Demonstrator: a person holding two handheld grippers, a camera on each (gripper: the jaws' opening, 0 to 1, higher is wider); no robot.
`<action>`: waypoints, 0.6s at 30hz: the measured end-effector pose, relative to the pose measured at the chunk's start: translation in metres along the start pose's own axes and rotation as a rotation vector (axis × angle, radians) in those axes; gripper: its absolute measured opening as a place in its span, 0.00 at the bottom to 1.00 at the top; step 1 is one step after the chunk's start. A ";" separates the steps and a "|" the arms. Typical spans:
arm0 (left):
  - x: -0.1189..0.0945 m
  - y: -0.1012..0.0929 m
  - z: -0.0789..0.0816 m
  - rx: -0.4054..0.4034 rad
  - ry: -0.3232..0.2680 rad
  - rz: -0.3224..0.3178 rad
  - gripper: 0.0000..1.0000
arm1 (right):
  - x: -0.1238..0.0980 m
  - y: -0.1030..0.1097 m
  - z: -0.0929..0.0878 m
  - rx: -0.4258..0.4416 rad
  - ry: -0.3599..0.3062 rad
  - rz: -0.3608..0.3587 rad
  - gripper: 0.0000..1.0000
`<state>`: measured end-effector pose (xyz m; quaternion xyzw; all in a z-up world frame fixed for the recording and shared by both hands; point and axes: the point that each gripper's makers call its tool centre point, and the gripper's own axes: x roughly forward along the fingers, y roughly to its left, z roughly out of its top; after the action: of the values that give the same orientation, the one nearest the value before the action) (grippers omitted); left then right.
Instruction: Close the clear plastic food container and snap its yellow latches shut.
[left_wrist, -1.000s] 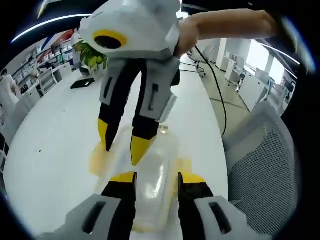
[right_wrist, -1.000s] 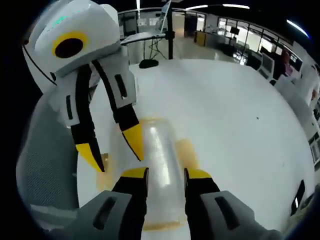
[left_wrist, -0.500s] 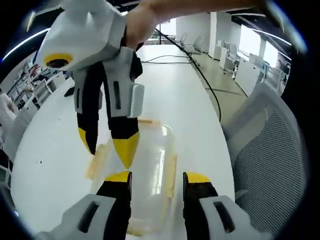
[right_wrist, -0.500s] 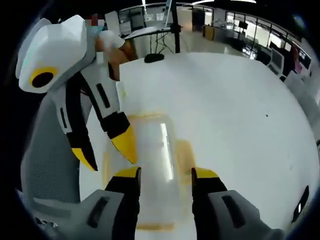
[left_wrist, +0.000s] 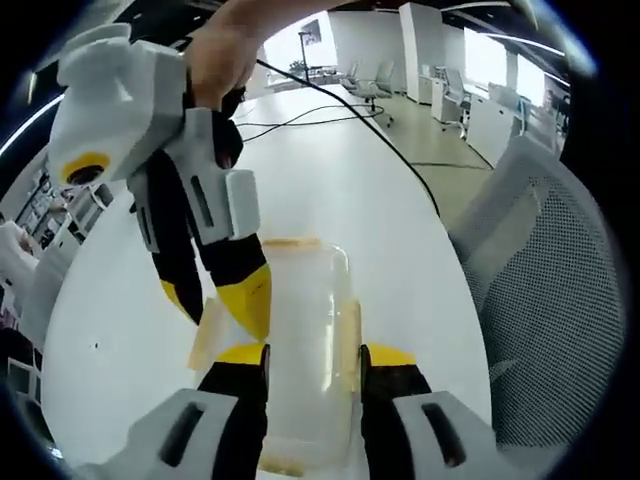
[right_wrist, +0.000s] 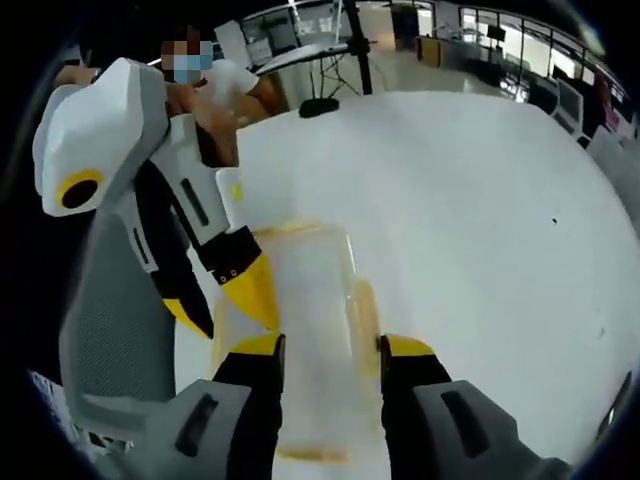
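Now both hand-held grippers have lifted off the container since a second ago. Left hand-held gripper: jaws open, straddling the near end of the container, no squeeze visible. Right hand-held gripper: also open, over the opposite end, tips clear of the lid. Container sits on the white table, lid down. Side latch looks still flared out, so snapping likely remains. Mesh chair beside the table.
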<state>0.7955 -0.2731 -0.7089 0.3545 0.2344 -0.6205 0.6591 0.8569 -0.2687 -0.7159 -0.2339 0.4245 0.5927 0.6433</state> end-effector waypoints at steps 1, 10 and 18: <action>0.000 0.000 0.000 0.004 -0.002 0.002 0.30 | 0.000 0.000 0.000 0.007 0.003 0.005 0.36; -0.001 -0.005 0.002 0.086 -0.004 -0.006 0.28 | 0.001 0.001 0.000 0.012 0.039 0.045 0.36; 0.004 -0.005 0.007 0.074 -0.009 -0.010 0.27 | 0.001 0.001 0.000 0.032 0.029 0.056 0.37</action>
<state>0.7903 -0.2810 -0.7080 0.3745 0.2101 -0.6337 0.6434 0.8557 -0.2676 -0.7168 -0.2202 0.4497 0.6002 0.6238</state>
